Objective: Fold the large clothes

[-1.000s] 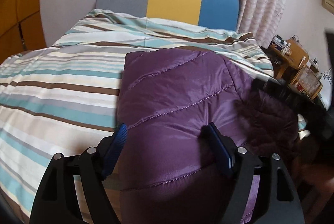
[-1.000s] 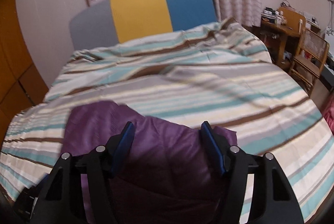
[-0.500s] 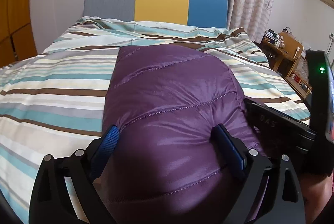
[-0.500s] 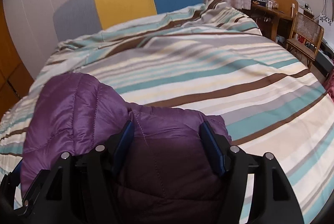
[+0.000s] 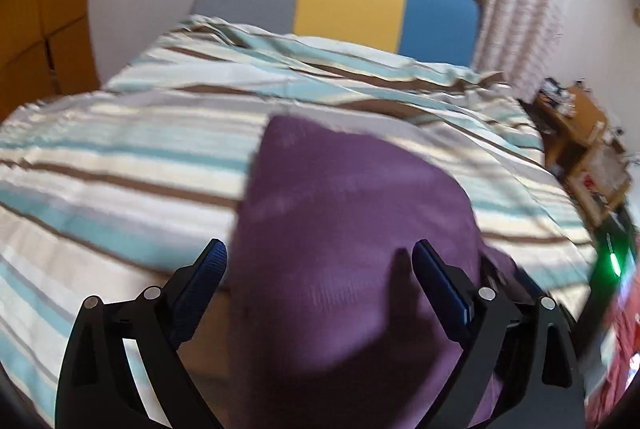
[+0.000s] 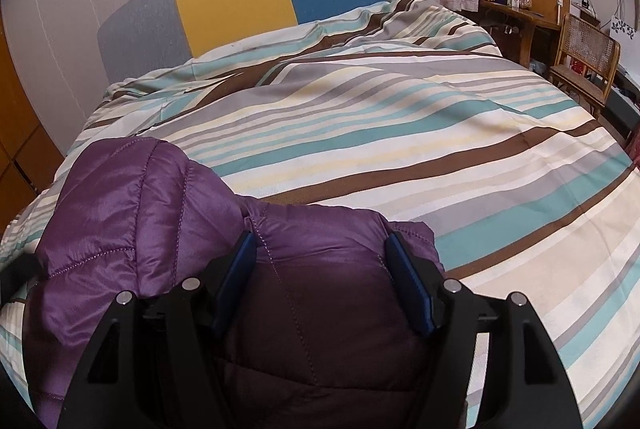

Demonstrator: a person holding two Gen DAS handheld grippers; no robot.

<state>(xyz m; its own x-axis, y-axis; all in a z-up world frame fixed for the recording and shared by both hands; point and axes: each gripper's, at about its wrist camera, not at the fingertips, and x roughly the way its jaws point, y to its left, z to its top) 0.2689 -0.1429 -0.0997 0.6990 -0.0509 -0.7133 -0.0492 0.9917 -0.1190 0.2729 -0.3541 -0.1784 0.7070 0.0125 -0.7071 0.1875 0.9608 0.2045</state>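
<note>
A purple quilted puffer jacket [image 5: 352, 229] lies folded in a bulky bundle on the striped bed cover [image 5: 120, 169]. My left gripper [image 5: 320, 261] is open, its blue-padded fingers [image 5: 440, 285] wide apart on either side of the jacket's puffed top. The left wrist view is blurred. In the right wrist view the jacket [image 6: 152, 213] fills the lower left. My right gripper [image 6: 320, 261] is open too, with a darker fold of the jacket [image 6: 320, 329] bulging between its fingers [image 6: 408, 285].
The bed cover [image 6: 400, 133] stretches away to a grey, yellow and blue headboard [image 6: 240, 9] under curtains. A wooden desk [image 6: 516, 13] and a cane chair [image 6: 588, 53] stand at the right. Orange cupboards [image 5: 36, 29] line the left wall.
My left gripper has pulled back and tilted, so the jacket looks smaller and blurred. My right gripper has stayed over the jacket's right part, with little change in its view.
</note>
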